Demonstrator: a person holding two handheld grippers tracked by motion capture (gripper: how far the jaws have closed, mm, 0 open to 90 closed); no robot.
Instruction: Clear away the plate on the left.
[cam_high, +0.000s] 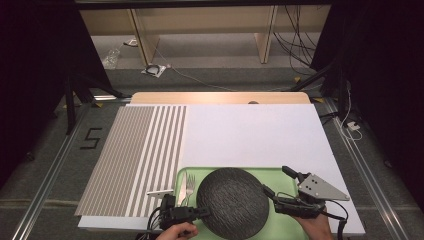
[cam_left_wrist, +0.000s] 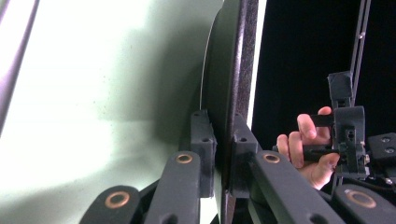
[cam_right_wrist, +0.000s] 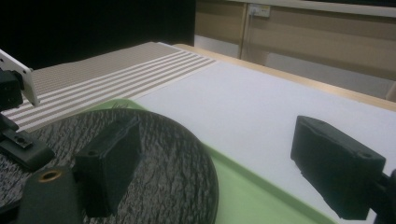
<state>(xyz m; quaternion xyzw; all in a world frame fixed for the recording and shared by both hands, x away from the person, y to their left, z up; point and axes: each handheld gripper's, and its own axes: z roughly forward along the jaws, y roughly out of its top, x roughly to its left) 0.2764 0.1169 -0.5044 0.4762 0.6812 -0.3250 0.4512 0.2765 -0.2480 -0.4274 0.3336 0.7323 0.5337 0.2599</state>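
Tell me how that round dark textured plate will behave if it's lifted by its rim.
The round dark textured plate looks rigid, so it probably won't flex. The left gripper pinches only its rim, so the far side may sag. Its rough surface likely helps grip. The right gripper stands open beside it.

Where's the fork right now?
In the high view, the fork lies on the green tray at its left end, just left of the dark plate, beside a knife.

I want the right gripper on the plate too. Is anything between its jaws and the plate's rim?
Nothing visible. The right gripper is open beside the plate, one jaw over its right edge, the other out over the green tray. The left gripper is shut on the opposite rim; the fork lies left.
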